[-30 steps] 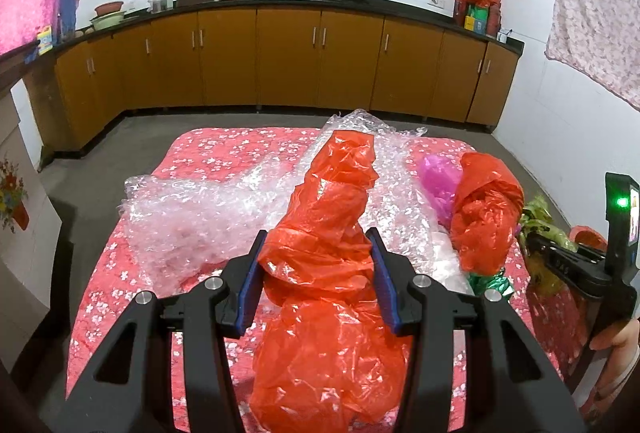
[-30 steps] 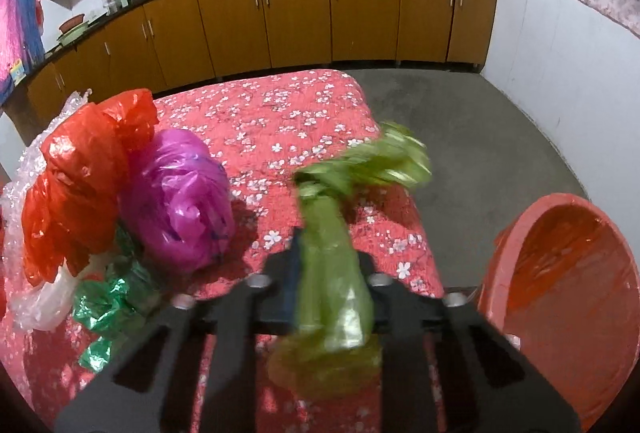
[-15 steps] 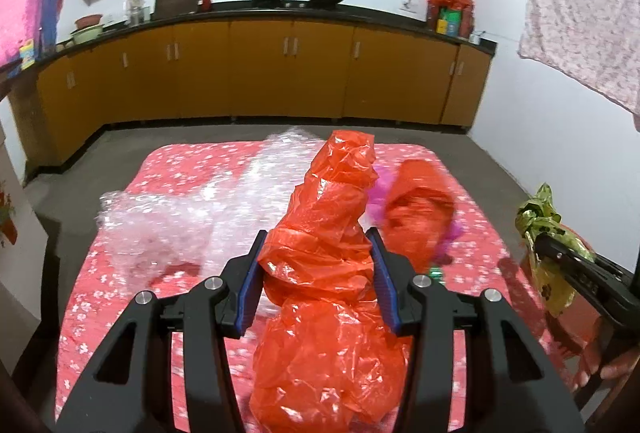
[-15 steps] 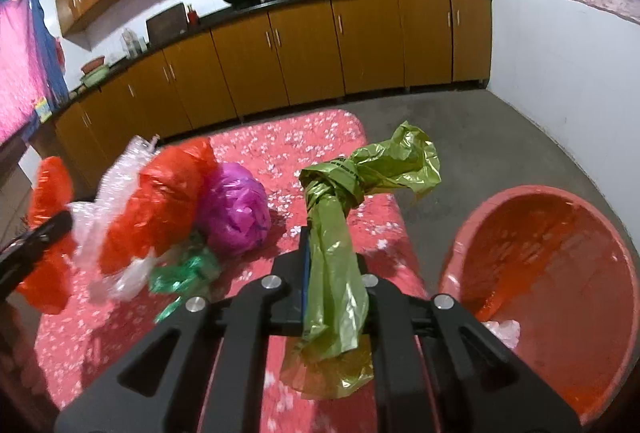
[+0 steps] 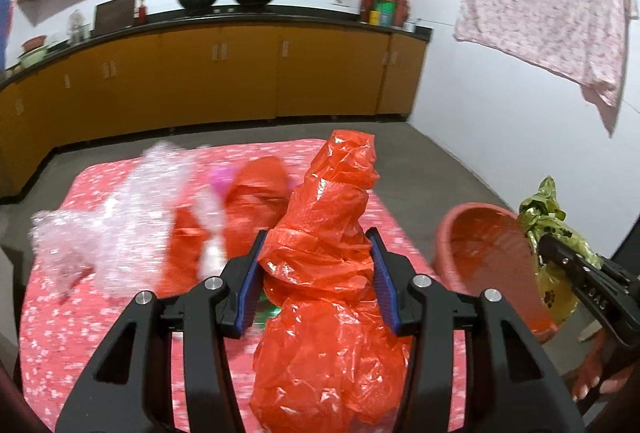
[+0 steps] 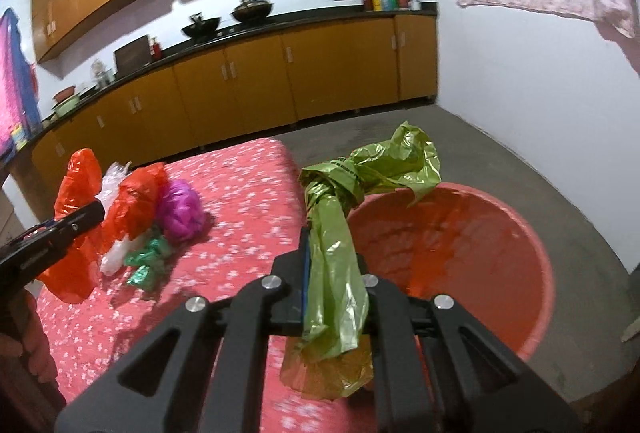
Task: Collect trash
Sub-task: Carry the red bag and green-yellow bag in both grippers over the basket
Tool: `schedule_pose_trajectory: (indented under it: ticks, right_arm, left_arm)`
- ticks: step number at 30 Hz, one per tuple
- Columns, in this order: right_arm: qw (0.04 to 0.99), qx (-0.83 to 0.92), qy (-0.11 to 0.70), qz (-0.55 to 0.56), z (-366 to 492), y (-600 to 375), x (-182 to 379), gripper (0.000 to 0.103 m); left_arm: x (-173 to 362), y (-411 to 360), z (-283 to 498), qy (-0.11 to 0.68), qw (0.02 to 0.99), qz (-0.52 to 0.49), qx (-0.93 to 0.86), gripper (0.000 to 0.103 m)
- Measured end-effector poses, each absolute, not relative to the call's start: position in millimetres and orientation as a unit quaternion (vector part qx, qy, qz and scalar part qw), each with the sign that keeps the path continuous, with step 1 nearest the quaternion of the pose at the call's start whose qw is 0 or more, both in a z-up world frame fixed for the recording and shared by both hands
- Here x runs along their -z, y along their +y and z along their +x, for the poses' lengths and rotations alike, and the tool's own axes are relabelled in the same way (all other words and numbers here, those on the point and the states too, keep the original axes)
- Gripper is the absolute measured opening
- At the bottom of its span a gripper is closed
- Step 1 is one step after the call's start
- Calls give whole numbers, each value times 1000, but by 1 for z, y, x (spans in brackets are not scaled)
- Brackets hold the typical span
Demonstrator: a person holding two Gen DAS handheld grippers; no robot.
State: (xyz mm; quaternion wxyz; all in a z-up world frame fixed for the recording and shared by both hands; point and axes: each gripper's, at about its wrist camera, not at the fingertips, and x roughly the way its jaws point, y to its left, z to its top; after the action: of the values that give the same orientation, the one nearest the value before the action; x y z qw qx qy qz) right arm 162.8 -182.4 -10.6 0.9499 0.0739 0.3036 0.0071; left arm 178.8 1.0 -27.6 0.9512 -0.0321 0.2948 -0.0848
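Observation:
My left gripper (image 5: 316,265) is shut on a crumpled red plastic bag (image 5: 328,241) and holds it above the table's right part; the bag also shows in the right wrist view (image 6: 76,193). My right gripper (image 6: 334,261) is shut on a knotted green plastic bag (image 6: 340,233) and holds it at the near rim of a red tub (image 6: 480,253) on the floor beside the table. The tub (image 5: 480,245) and the green bag (image 5: 552,225) also show in the left wrist view.
On the red flowered tablecloth (image 6: 248,201) lie another red bag (image 6: 136,201), a magenta bag (image 6: 182,209), green foil scraps (image 6: 148,261) and clear bubble wrap (image 5: 120,225). Kitchen cabinets (image 5: 240,81) line the back wall. Grey floor lies right of the table.
Both grippers have swung to the right with their bags. The red tub has come into the left wrist view. The green bag now sits over the tub's rim.

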Motion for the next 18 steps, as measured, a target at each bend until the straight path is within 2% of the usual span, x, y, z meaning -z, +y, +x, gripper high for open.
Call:
schedule_pose_trajectory:
  ticks: [18]
  right_arm:
    - [944,38,309,108,152,-250,28,9]
  left_arm:
    - [43,-118,202,326,923,3,204,49]
